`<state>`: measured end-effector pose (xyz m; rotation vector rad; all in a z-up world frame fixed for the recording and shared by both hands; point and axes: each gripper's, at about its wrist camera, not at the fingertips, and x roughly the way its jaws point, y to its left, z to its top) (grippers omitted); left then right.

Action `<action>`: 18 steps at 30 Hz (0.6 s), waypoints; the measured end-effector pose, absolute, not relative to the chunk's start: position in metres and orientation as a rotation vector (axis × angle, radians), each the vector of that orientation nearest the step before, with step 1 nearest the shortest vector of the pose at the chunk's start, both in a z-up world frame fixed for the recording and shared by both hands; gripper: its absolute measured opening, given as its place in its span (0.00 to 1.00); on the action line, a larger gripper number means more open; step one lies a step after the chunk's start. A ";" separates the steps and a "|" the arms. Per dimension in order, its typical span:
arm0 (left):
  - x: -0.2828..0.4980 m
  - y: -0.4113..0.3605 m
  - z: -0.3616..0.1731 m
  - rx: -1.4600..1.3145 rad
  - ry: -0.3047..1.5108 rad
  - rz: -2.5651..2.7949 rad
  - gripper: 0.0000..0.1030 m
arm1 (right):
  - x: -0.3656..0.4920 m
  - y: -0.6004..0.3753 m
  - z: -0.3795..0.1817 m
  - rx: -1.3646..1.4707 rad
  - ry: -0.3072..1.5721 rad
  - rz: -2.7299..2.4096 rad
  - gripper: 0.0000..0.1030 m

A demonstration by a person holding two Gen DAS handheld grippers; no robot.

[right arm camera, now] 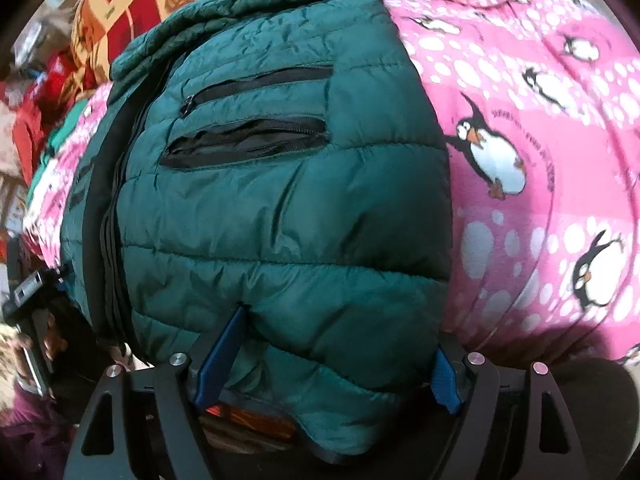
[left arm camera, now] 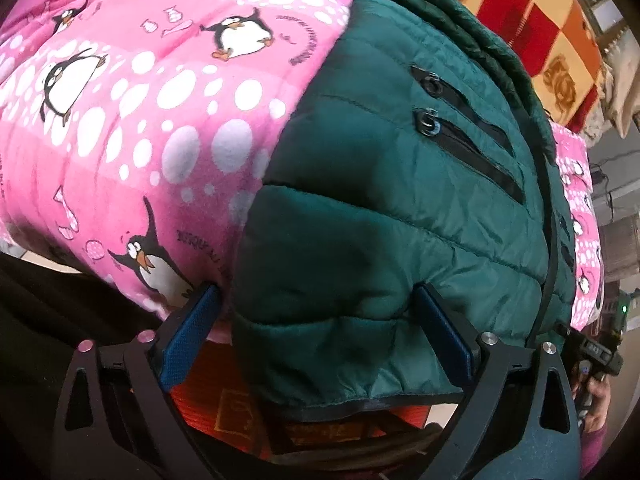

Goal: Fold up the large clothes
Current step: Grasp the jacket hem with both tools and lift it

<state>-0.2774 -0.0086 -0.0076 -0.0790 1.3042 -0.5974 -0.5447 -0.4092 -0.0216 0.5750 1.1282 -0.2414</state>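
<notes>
Left wrist view: your left tool [left arm camera: 316, 328] and right tool [right arm camera: 340, 356] both sit wide apart around the green jacket's [left arm camera: 400, 208] hem on the pink blanket [left arm camera: 140, 120], ready to grab, not pinching yet.

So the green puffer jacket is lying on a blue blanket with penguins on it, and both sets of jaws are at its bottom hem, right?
Not quite: the blanket is pink, not blue, as both wrist views show. The rest holds: the green puffer jacket lies on it, with the left gripper and right gripper at its hem.
</notes>
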 end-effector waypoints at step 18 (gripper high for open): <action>-0.284 -0.023 0.123 -0.023 0.950 -0.678 0.11 | -0.564 -0.409 0.068 0.479 0.799 -0.130 0.22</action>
